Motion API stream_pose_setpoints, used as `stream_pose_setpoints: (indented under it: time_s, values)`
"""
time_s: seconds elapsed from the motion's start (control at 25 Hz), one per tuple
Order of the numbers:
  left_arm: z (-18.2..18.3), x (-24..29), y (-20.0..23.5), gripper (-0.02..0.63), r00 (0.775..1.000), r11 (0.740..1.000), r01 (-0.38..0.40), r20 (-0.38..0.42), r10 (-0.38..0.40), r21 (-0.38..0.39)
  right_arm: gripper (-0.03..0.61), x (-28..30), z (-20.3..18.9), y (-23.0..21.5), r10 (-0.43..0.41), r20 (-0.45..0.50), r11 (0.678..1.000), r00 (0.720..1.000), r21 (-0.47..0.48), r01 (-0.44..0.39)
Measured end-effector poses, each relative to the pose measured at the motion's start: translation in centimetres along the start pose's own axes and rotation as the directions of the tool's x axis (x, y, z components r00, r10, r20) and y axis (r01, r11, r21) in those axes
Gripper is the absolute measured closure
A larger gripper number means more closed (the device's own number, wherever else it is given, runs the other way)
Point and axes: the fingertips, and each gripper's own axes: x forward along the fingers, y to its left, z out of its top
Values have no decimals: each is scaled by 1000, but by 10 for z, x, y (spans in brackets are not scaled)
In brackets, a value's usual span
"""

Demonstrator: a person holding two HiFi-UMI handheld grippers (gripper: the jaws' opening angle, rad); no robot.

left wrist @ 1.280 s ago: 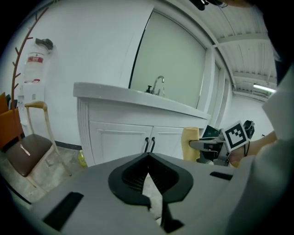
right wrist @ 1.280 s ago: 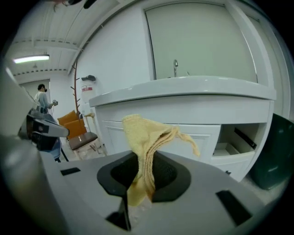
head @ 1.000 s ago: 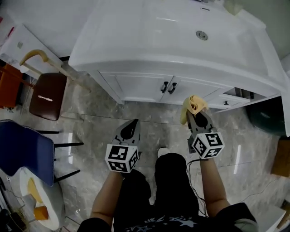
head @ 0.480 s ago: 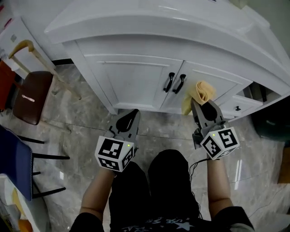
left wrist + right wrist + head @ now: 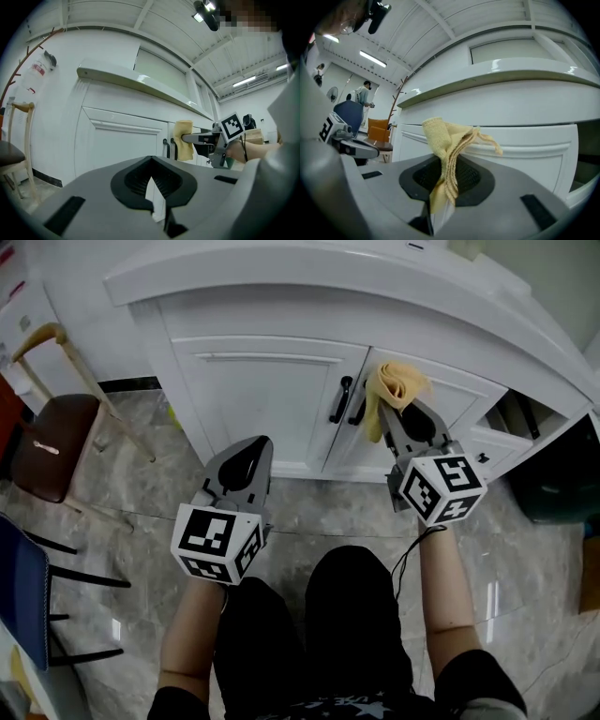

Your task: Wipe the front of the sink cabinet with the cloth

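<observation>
The white sink cabinet [image 5: 262,399] stands in front of me, its two doors meeting at a pair of black handles [image 5: 342,399]. A crumpled yellow cloth [image 5: 392,385] is pinched in my right gripper [image 5: 401,413], which is shut on it. The cloth sits against the right door just beside the handles. In the right gripper view the cloth [image 5: 445,140] rises from the jaws before the door panel [image 5: 525,136]. My left gripper [image 5: 255,448] is shut and holds nothing, low in front of the left door. The left gripper view shows the cloth [image 5: 183,140] from the side.
A brown chair seat [image 5: 47,446] and a wooden cane-shaped pole [image 5: 66,362] stand at the left. A blue chair [image 5: 19,587] is at the lower left. A dark bin [image 5: 558,484] and an open shelf [image 5: 520,418] lie to the cabinet's right. The floor is marble tile.
The head view has dropped closer to the cabinet front. My right gripper has carried the cloth up and left, onto the right door beside the handles. The left gripper stays low and shut.
</observation>
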Motion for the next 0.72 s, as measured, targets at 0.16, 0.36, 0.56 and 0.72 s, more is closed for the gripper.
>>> stream_pose_setpoints:
  time_s: [0.16, 0.36, 0.56, 0.72]
  values:
    - [10, 4, -7, 598, 1000, 1000, 11, 15, -12, 12, 499, 5, -2, -11, -32, -27, 999, 999, -8, 32]
    - [16, 14, -19, 598, 999, 1000, 25, 30, -26, 15, 499, -8, -2, -37, -80, -31, 997, 996, -13, 80]
    - [18, 32, -37, 598, 997, 998, 68, 28, -68, 18, 499, -33, -3, -79, -164, -49, 986, 985, -28, 162]
    - [17, 51, -53, 598, 994, 994, 107, 19, -107, 20, 499, -55, -3, -121, -262, -59, 965, 963, -40, 260]
